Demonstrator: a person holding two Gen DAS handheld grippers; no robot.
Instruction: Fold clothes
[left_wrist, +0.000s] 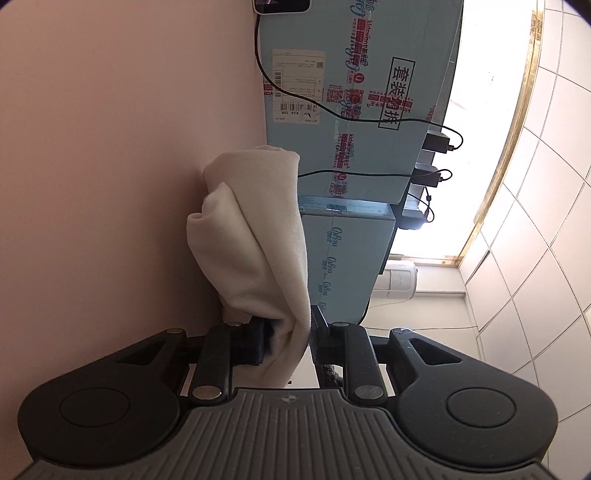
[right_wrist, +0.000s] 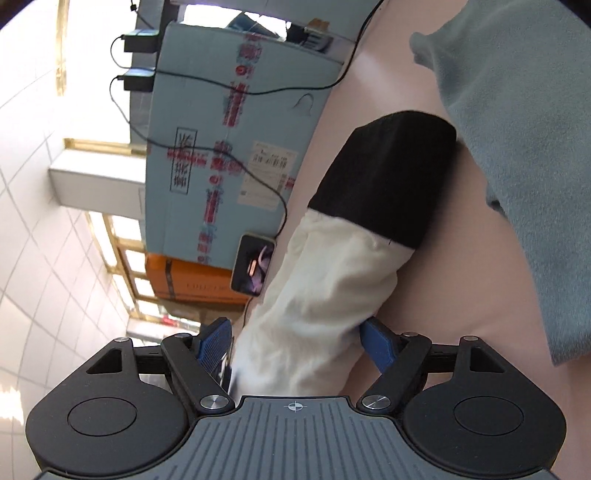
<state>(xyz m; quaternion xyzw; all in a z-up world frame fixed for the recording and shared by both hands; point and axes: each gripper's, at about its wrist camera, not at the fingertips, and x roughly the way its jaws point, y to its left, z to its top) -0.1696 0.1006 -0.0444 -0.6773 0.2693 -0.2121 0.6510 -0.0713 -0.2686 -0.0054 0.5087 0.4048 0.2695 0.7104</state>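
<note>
Tabletop (left_wrist: 110, 166): a pale pink surface carries the laundry; both cameras are rolled sideways, so it reads as a wall.
Boxes (left_wrist: 369, 92): light blue cartons with cables draped across them stand at the far edge, well apart from the work.
Grey garment (right_wrist: 517, 147): it lies to one side, seemingly waiting its turn.
Cream-and-black garment (right_wrist: 351, 258): a narrow, bunched length stretches along the tabletop between the grippers.
Left gripper (left_wrist: 288, 339): its jaws are clamped on one cream end, probably anchoring the cloth.
Right gripper (right_wrist: 299, 347): its jaws stand apart, the cream cloth lying between the blue pads unpinched, apparently let go.
</note>
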